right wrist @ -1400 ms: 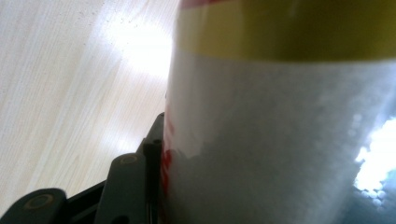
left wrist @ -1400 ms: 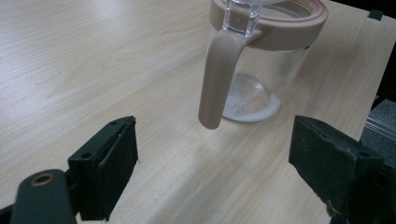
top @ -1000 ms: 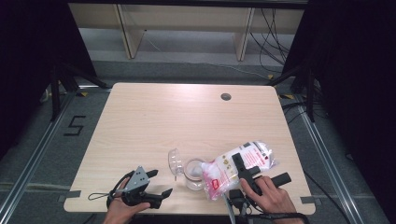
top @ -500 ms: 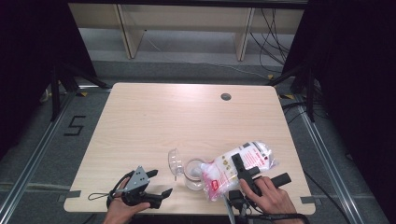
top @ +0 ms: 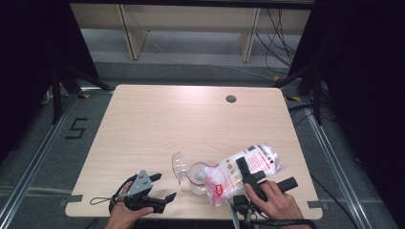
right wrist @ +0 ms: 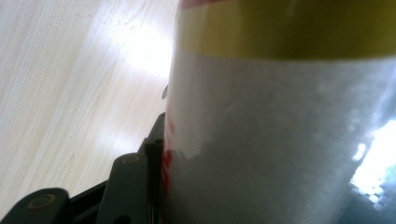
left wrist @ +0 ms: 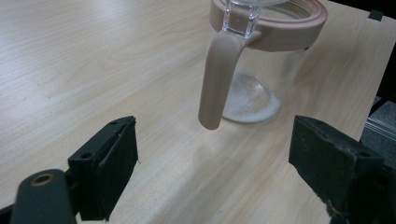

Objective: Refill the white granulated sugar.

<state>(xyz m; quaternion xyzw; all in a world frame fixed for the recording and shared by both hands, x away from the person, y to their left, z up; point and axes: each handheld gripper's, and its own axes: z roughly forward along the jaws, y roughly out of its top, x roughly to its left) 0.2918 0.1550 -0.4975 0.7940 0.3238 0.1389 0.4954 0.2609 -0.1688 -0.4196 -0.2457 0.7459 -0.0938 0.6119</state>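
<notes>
Jar [top: 197, 175] just beside bag [top: 241, 172].

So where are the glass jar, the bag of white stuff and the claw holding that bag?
Glass jar [left wrist: 252, 88]: left gripper view, its clear wall.
Bag [top: 239, 171]: high view, its white middle.
Right claw [top: 250, 177]: high view, between its black jaws on the bag.

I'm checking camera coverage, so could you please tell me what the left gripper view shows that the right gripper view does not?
Left gripper view: a clear jar with a beige rim and handle, a little white powder at its bottom, and the left hand-held gripper open, nothing between its jaws.
Right gripper view: a plastic bag of white powder, close up, against the right hand-held gripper.
Both: the light wooden table.
</notes>
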